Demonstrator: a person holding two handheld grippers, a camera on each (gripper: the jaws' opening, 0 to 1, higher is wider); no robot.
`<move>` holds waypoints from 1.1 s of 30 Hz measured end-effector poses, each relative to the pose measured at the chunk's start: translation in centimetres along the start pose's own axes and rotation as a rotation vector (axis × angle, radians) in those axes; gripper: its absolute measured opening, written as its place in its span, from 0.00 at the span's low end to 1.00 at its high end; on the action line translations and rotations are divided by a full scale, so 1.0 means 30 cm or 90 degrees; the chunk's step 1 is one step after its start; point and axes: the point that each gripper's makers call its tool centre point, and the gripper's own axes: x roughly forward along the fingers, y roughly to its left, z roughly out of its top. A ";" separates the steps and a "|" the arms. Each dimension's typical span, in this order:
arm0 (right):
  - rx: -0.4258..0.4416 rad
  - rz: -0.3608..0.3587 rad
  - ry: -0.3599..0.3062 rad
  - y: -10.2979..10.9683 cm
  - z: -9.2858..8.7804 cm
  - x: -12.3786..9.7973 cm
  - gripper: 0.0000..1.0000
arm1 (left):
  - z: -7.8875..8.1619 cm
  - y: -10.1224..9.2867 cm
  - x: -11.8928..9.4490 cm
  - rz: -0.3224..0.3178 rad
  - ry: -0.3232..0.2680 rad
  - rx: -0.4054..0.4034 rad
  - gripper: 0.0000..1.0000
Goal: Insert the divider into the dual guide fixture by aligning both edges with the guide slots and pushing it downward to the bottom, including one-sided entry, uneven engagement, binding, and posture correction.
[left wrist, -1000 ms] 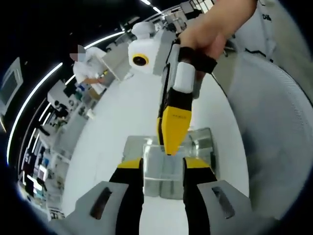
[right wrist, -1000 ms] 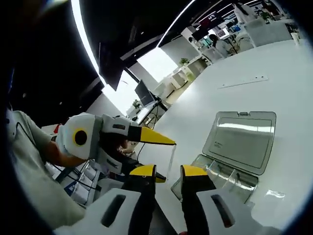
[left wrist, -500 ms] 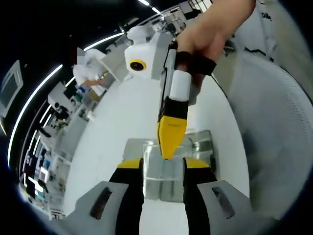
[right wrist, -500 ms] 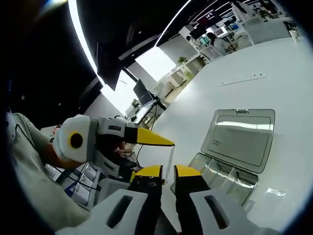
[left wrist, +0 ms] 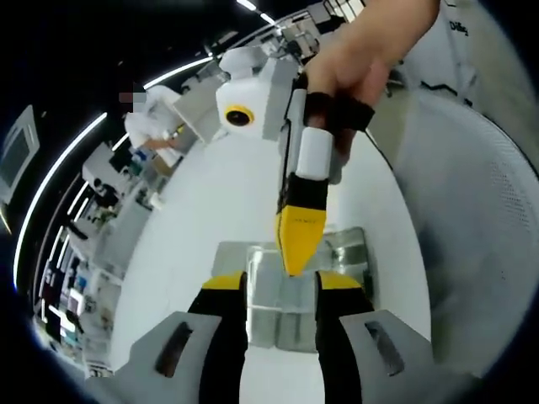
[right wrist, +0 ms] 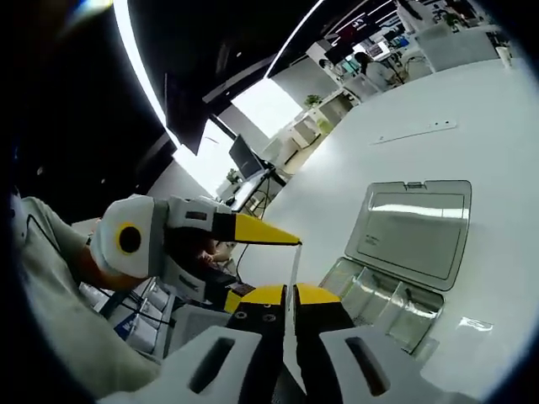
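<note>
A thin clear divider (left wrist: 282,296) stands between my left gripper's (left wrist: 282,283) yellow-tipped jaws, which hold it by its two side edges. From above, my right gripper (left wrist: 291,257), held in a hand (left wrist: 362,50), comes down onto the divider's upper edge. In the right gripper view the divider (right wrist: 294,263) is edge-on and my right gripper (right wrist: 288,295) is shut on its faces. The left gripper (right wrist: 268,269) reaches in from the left. The clear fixture box (right wrist: 375,293) with slotted compartments lies on the white table, its lid (right wrist: 413,223) open; the box (left wrist: 347,248) lies just behind the divider.
The white table (right wrist: 472,126) stretches wide around the box, with a thin strip (right wrist: 417,130) lying farther off. A person in white (left wrist: 152,126) works at benches beyond the table's far end. A white-clothed body (left wrist: 472,227) stands close on the right.
My right gripper's jaws have closed from a clear gap to nearly touching, pinching the divider's edge. The left gripper keeps its grip and barely moves.
</note>
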 end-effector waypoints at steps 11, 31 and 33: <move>0.068 -0.004 0.013 -0.009 -0.026 -0.013 0.00 | 0.006 -0.023 0.013 -0.013 0.003 -0.009 0.29; -0.010 0.013 0.037 -0.009 -0.060 -0.053 0.00 | -0.018 -0.034 -0.011 -0.145 0.003 -0.183 0.36; -0.042 0.024 0.044 0.001 -0.067 -0.055 0.00 | -0.021 -0.033 -0.012 -0.164 0.008 -0.201 0.35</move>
